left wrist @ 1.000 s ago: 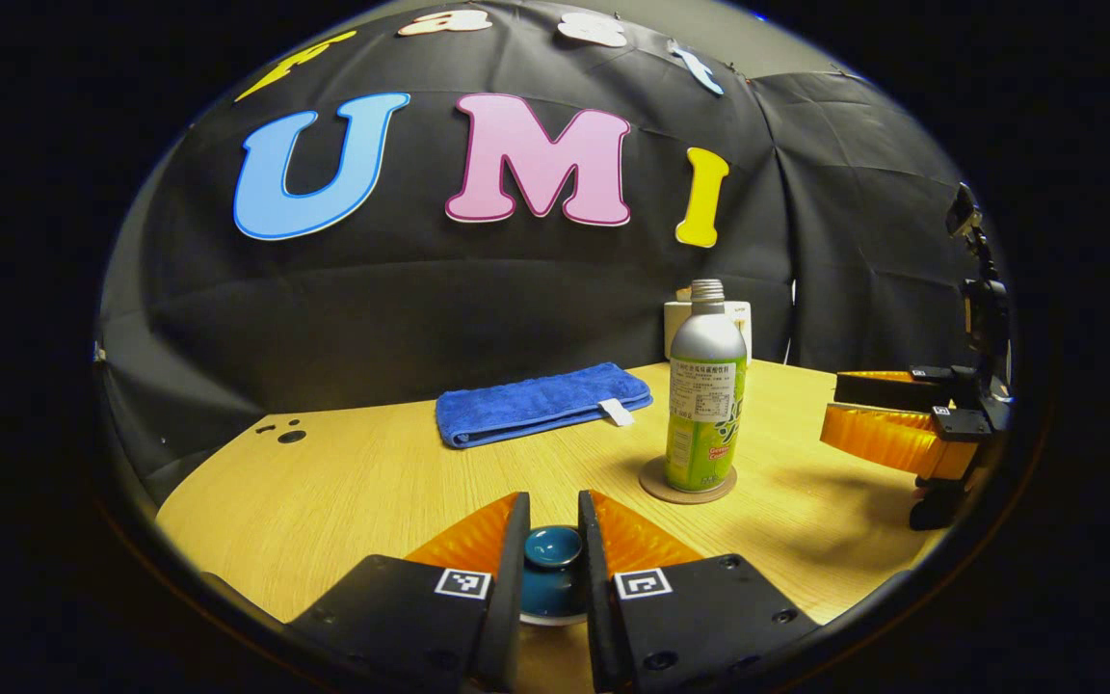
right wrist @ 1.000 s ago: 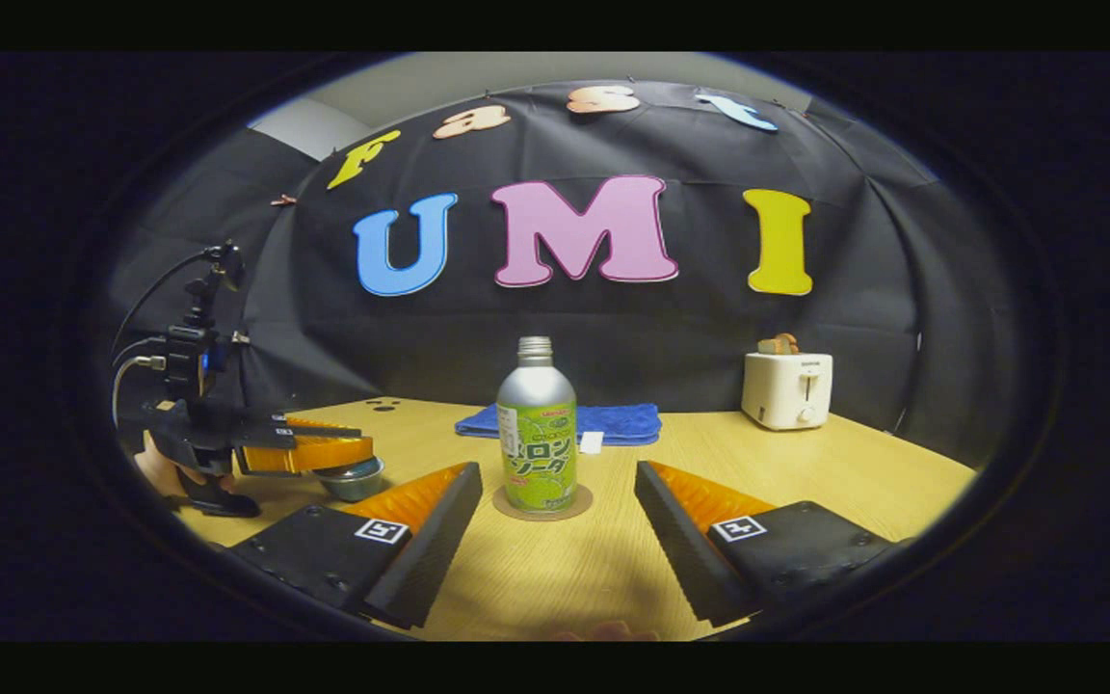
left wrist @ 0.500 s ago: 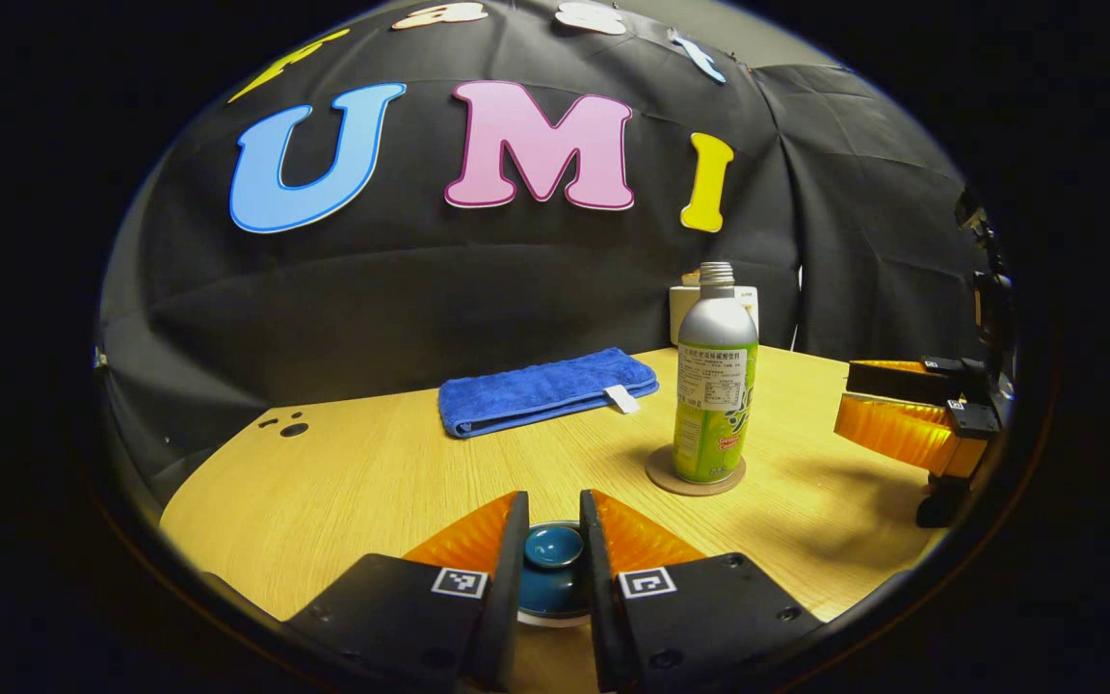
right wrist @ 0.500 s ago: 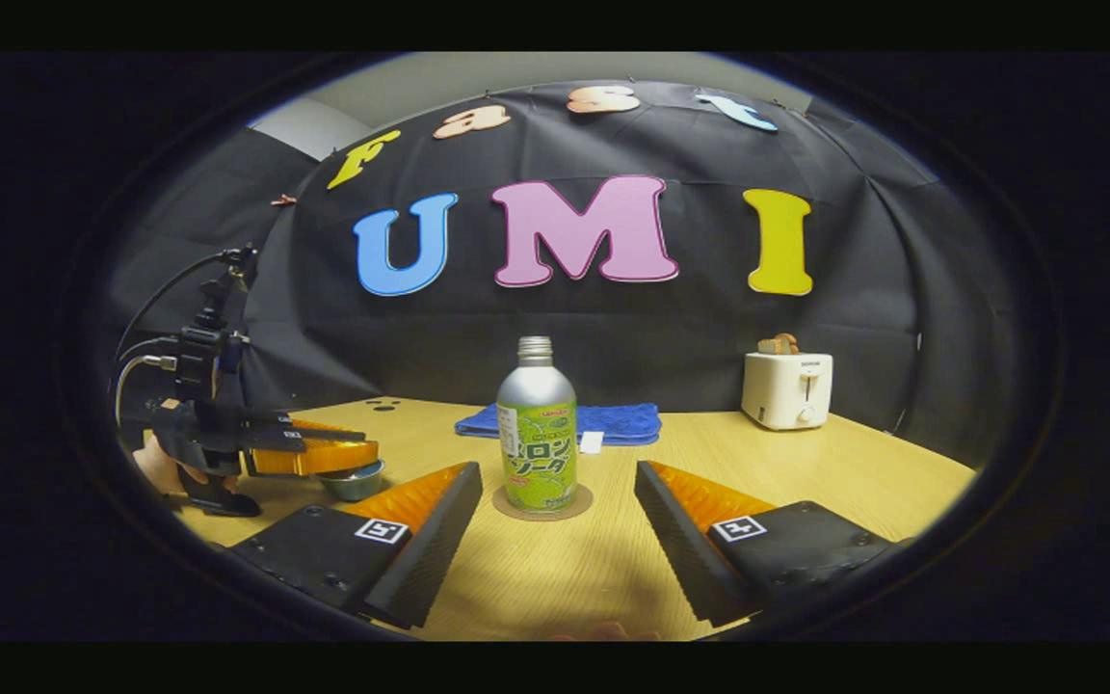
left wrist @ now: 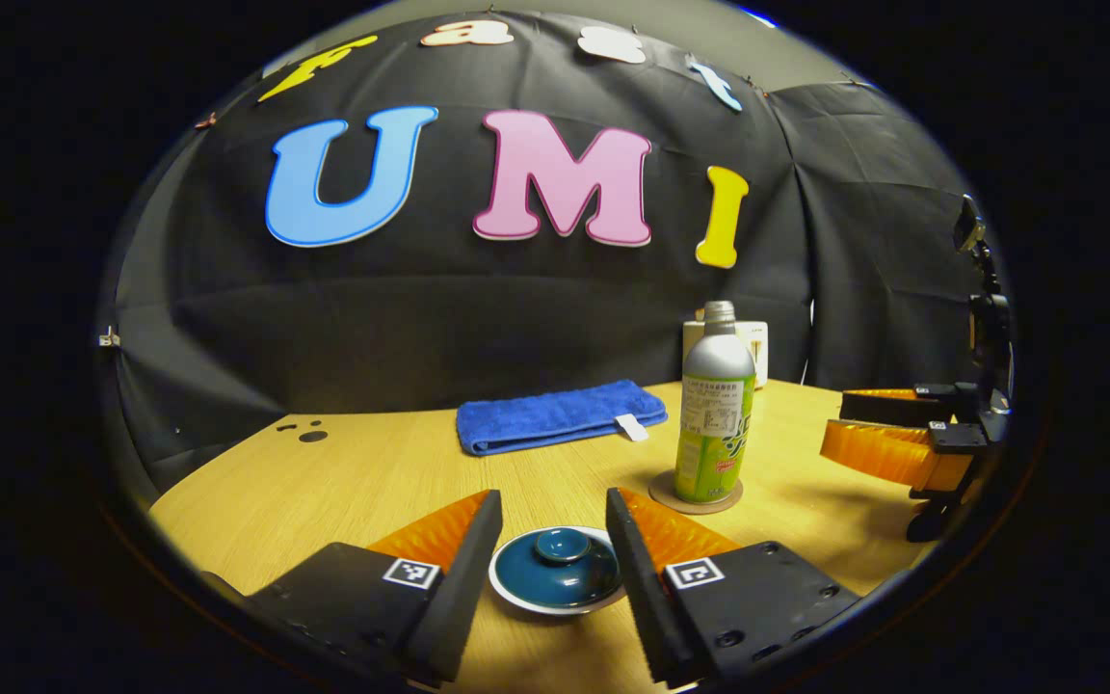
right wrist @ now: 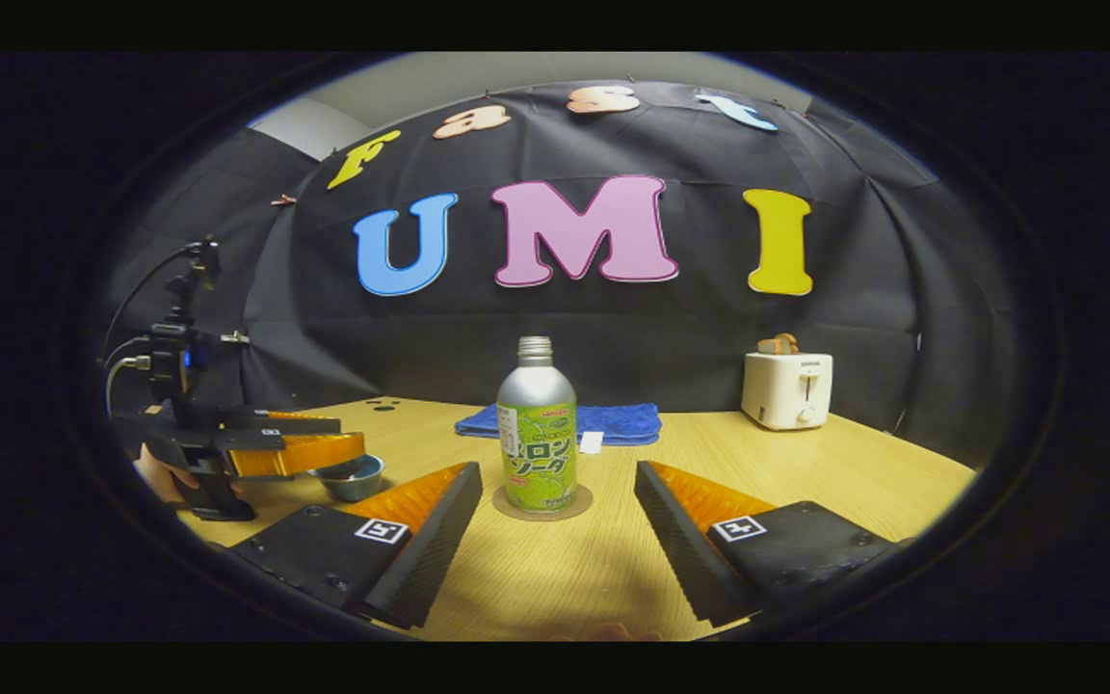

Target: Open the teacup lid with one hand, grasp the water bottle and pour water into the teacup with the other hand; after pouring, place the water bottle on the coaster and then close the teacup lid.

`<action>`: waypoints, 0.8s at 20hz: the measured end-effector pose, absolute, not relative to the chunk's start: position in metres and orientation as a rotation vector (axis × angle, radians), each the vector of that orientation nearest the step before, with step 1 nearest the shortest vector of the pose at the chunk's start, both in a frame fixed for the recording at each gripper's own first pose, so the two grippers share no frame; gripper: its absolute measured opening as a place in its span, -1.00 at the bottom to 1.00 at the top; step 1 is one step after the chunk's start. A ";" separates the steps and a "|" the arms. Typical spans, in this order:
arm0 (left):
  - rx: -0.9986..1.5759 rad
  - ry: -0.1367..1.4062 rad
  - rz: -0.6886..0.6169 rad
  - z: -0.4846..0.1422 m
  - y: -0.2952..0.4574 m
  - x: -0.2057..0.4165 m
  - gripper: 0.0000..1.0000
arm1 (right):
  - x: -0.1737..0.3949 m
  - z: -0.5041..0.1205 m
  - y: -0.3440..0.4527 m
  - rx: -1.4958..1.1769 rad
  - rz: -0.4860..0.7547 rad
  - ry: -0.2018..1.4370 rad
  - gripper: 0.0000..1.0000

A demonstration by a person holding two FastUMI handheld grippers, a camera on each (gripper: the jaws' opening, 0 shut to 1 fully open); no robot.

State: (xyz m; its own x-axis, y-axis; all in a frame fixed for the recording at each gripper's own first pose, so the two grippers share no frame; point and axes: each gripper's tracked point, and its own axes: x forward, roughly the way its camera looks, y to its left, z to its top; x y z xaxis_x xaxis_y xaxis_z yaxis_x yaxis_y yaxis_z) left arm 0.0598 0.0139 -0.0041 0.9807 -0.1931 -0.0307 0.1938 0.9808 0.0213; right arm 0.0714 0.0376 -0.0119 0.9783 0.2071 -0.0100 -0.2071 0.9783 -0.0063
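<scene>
A wooden bench [right wrist: 834, 463] carries everything. Toward its far edge a folded blue towel [left wrist: 560, 415] lies flat, and at the far right a white toaster [right wrist: 787, 388] stands against the cloth wall. The left hand-held gripper [left wrist: 555, 509] hangs over the near left of the bench with its fingers spread wide and holding nothing; the teacup lid [left wrist: 558, 571] sits between them, clear of both, closed on the teacup [right wrist: 351, 477]. In the right gripper view that same gripper reaches in from the left just above the cup. The right hand-held gripper [right wrist: 558, 479] is also wide open and empty, low over the near bench and aimed at the water bottle [right wrist: 537, 440], well apart from it. The bottle stands upright near the middle of the bench on the round coaster [left wrist: 696, 494], its mouth uncapped.
</scene>
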 end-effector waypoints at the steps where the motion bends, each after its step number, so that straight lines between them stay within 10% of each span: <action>1: 0.013 -0.006 -0.180 0.001 0.017 0.054 0.53 | 0.071 -0.012 0.037 -0.007 0.208 0.010 0.96; 16: -0.007 -0.002 0.103 -0.001 0.015 0.008 0.88 | 0.058 -0.011 0.026 -0.012 0.074 0.004 0.96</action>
